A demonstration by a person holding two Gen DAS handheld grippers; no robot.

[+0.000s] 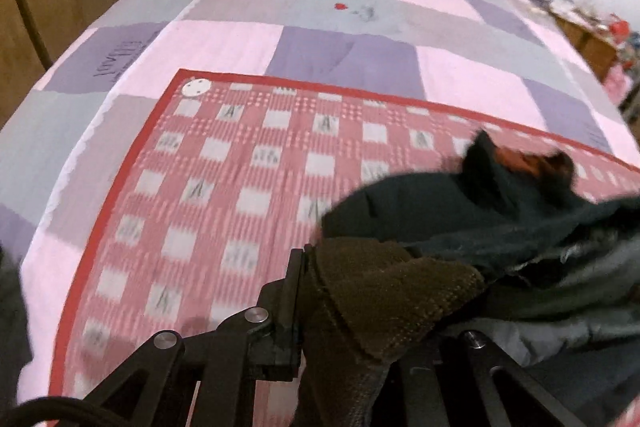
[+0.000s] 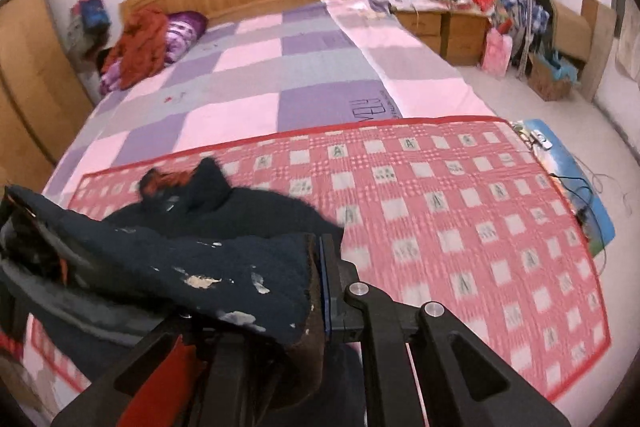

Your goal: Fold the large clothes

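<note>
Between the two clamped grippers, the dark coat (image 2: 224, 211) is stretched crosswise over the checked mat (image 2: 460, 211), one edge pinched by the left hand-held gripper (image 1: 316, 291), the other by the right hand-held gripper (image 2: 316, 287).

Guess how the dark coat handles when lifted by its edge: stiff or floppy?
Likely floppy: the dark coat drapes and bunches between the left claw and right claw. Probably bulky, since it looks thick and lined. The knit-looking hem seems grippy, so slipping looks unlikely.
</note>
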